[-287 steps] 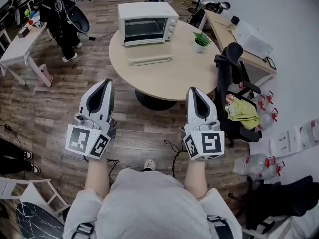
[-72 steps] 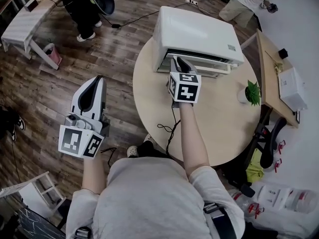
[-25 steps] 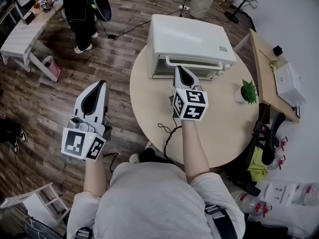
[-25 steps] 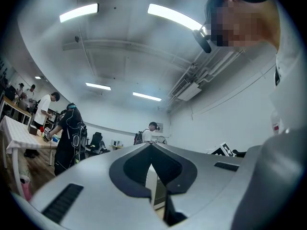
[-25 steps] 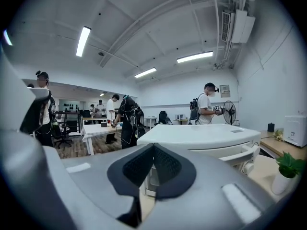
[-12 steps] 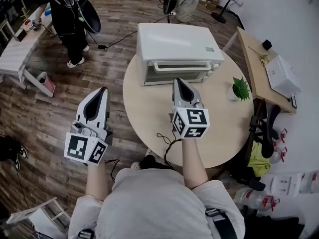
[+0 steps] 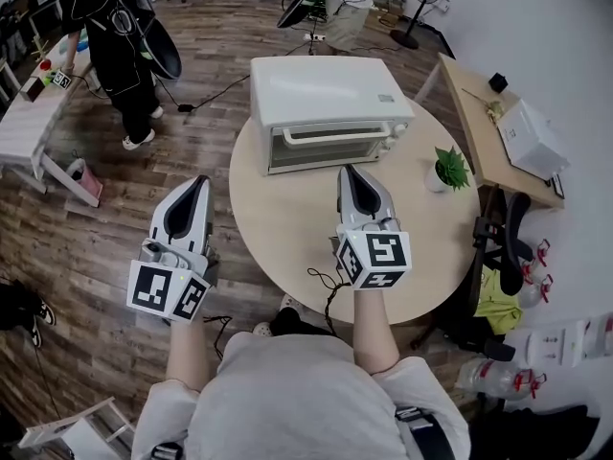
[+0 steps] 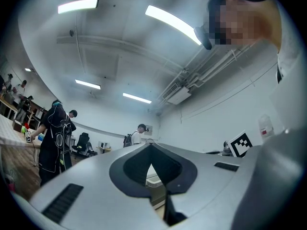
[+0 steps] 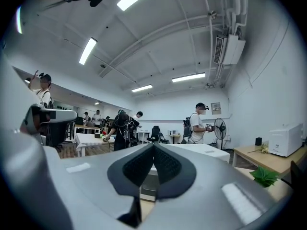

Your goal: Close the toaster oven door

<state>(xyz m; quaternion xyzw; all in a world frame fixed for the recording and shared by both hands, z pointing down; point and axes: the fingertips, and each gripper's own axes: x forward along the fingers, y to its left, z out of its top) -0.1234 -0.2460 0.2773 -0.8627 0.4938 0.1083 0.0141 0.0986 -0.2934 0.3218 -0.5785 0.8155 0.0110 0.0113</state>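
Note:
The white toaster oven (image 7: 326, 108) stands at the far side of the round wooden table (image 7: 287, 218), its glass door upright and closed, with the handle bar across the top. My right gripper (image 7: 351, 172) is shut and empty, hovering over the table a short way in front of the door. My left gripper (image 7: 199, 182) is shut and empty, held over the wood floor to the left of the table. In the right gripper view the oven (image 9: 201, 151) shows just past the joined tips (image 9: 153, 145). In the left gripper view its tips (image 8: 150, 145) meet too.
A small potted plant (image 7: 448, 168) sits at the table's right edge. A black cable (image 7: 326, 286) hangs off the near edge. A wooden desk (image 7: 484, 132) with a white box and a black office chair (image 7: 498, 228) stand to the right. People stand at the back left (image 7: 120, 36).
My right gripper has drawn back from the oven door toward me. The door, still partly down about three seconds ago, now stands closed. The left gripper has barely moved.

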